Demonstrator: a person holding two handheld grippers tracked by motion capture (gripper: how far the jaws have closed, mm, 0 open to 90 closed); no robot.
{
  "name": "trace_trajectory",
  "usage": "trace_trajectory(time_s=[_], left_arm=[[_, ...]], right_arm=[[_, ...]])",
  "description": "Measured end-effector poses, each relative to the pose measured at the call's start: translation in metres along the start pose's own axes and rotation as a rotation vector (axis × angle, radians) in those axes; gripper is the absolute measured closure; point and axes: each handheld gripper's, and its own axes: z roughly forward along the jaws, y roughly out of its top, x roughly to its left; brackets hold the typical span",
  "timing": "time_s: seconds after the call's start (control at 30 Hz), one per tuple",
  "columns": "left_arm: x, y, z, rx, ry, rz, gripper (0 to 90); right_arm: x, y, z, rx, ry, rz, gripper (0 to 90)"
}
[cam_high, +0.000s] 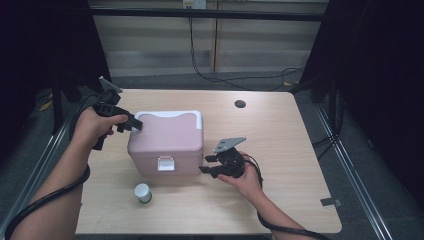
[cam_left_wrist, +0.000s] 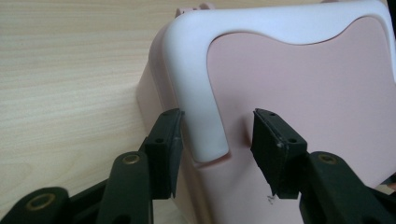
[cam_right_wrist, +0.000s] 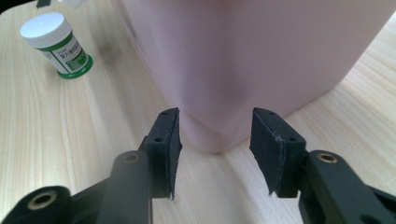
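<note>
While the pink box (cam_high: 167, 142) sits near the middle of the table (cam_high: 280, 150), the left gripper (cam_left_wrist: 217, 140) straddles the end of the box's white handle (cam_left_wrist: 201, 116), jaws apart and not pressing it. The right gripper (cam_right_wrist: 215, 140) faces the box's lower corner, jaws parted around nothing. A white-capped bottle (cam_high: 143, 192) stands just in front of the box.

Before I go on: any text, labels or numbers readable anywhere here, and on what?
Jar: green and white label with printed characters, too small and blurred to read.
Pink box: no writing seen on the lid, the handle or the latch; a tiny dark mark on the lid near the left gripper can't be made out.
Table: no text.
</note>
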Motion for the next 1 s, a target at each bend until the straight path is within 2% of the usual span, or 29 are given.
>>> trace_trajectory(time_s=[0.07,0.13,0.2,0.23,0.27,0.43,0.67,1.0], left_arm=[[-0.001,0.0,0.001,0.002,-0.002,-0.005,53.3],[-0.006,0.002,0.002,0.014,0.02,0.015,52.8],[-0.008,0.002,0.002,0.02,0.024,0.015,51.5],[-0.009,0.003,0.002,0.033,0.028,0.025,51.3],[-0.009,0.003,0.002,0.033,0.028,0.025,51.3],[-0.018,0.005,0.007,0.055,0.023,0.04,51.5],[-0.027,0.007,0.012,0.058,0.022,0.053,51.1],[-0.05,0.009,0.024,0.081,0.004,0.084,51.9]], right_arm=[[0.0,0.001,0.0,0.004,0.001,0.0,53.3],[-0.001,0.002,-0.001,0.017,0.0,-0.011,54.4],[-0.001,0.003,-0.001,0.023,0.001,-0.014,55.7],[-0.002,0.002,-0.004,0.037,0.009,-0.01,61.7],[-0.003,0.001,-0.005,0.041,0.01,-0.001,62.4],[-0.007,-0.001,-0.011,0.052,0.011,-0.007,63.6],[-0.011,-0.005,-0.018,0.054,0.009,-0.008,63.7],[-0.015,-0.016,-0.036,0.053,-0.005,-0.011,64.0]])
